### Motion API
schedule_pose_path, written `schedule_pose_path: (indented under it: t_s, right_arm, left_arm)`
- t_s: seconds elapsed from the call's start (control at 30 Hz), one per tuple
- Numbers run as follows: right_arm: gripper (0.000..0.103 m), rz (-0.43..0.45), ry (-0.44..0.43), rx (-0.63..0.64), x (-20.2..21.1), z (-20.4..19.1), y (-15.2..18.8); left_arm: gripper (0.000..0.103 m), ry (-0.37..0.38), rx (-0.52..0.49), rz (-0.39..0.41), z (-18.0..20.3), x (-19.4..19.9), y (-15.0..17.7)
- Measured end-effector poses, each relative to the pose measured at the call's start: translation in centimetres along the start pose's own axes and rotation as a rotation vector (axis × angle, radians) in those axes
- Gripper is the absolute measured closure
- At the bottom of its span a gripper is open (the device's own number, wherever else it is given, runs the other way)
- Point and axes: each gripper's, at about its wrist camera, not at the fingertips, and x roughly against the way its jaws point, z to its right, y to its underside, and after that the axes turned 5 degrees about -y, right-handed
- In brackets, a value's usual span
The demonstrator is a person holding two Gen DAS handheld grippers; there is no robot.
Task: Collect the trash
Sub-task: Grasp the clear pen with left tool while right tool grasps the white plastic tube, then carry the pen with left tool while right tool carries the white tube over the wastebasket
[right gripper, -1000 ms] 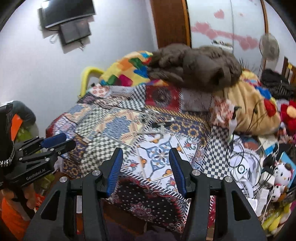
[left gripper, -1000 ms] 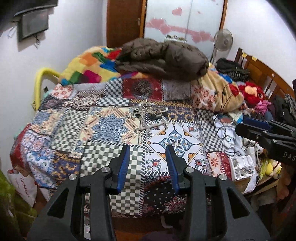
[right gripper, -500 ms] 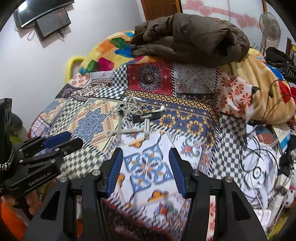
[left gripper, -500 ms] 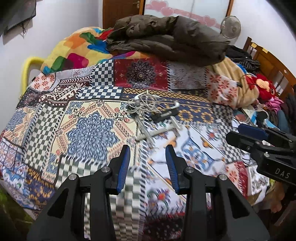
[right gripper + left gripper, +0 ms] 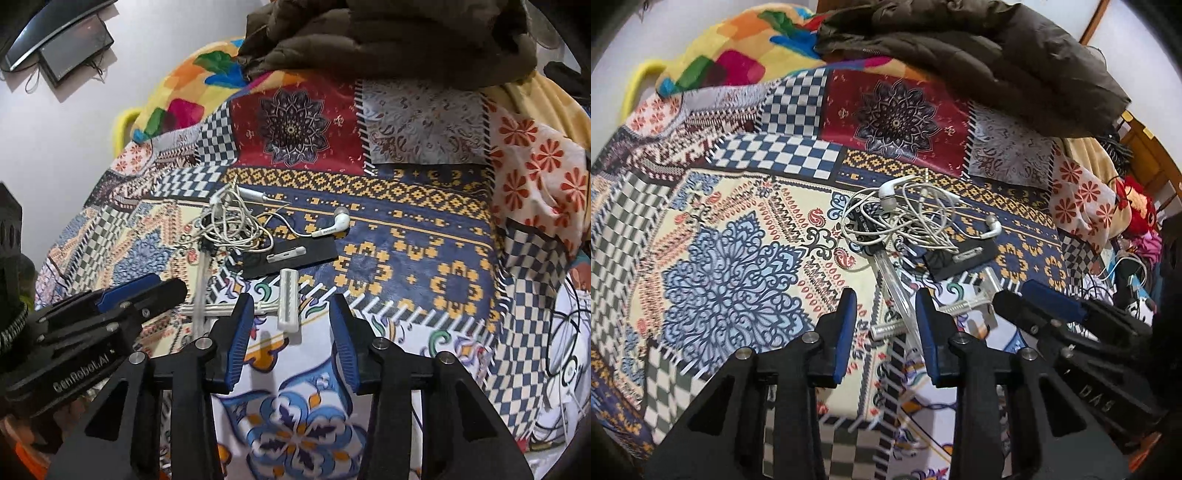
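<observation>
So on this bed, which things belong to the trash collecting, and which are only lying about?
Likely for the job:
tangled white earphones
clear plastic tube
white T-shaped part
flat black card

Just lying about:
brown jacket
patchwork bedspread
colourful blanket

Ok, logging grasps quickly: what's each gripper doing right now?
Left gripper: open, holding nothing.
Right gripper: open, holding nothing.

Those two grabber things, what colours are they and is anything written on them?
Both are black plastic frames with silver bolts and ridged blue pads lining the fingers. The left gripper shows "GenRobot.AI" in pale letters on its side; the right gripper shows "DAS" on its side.
</observation>
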Motion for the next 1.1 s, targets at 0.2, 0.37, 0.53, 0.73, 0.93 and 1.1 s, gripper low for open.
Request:
schedule_pose_path:
  t_s: [0.2, 0.37, 0.53, 0.73, 0.93, 1.1]
  right_arm:
    - [0.077, -0.014, 0.019, 0.034, -1.6, -0.1, 0.1]
    - [0.089, 0.005, 0.039, 0.054, -1.4, -0.9, 0.6]
    - [0.091, 0.022, 0.072, 0.056, -0.7, -1.5, 1.5]
    - [0.091, -0.008, 0.101, 0.053, 0.2, -0.6, 2.9]
    - [0.091, -0.015, 0.145, 0.064, 2.3, 0.5, 4.1]
    - [0.091, -0.003, 0.149, 0.075, 4.7, 0.0, 5.0]
  left_arm:
    - [0.078, 0.054, 0.034, -0.018, -0.4, -2.0, -0.5]
    - [0.08, 0.02, 0.029, -0.002, 0.5, -2.6, -0.3]
    - [0.089, -0.048, 0.02, -0.021, 1.0, -2.7, -0.6]
    - [0.096, -0.048, 0.041, -0.09, -0.9, -2.1, 0.1]
    - [0.096, -0.065, 0.038, -0.116, -1.6, -0.5, 2.8]
    - [0.096, -0.095, -0.015, -0.119, -1.0, 1.5, 5.5]
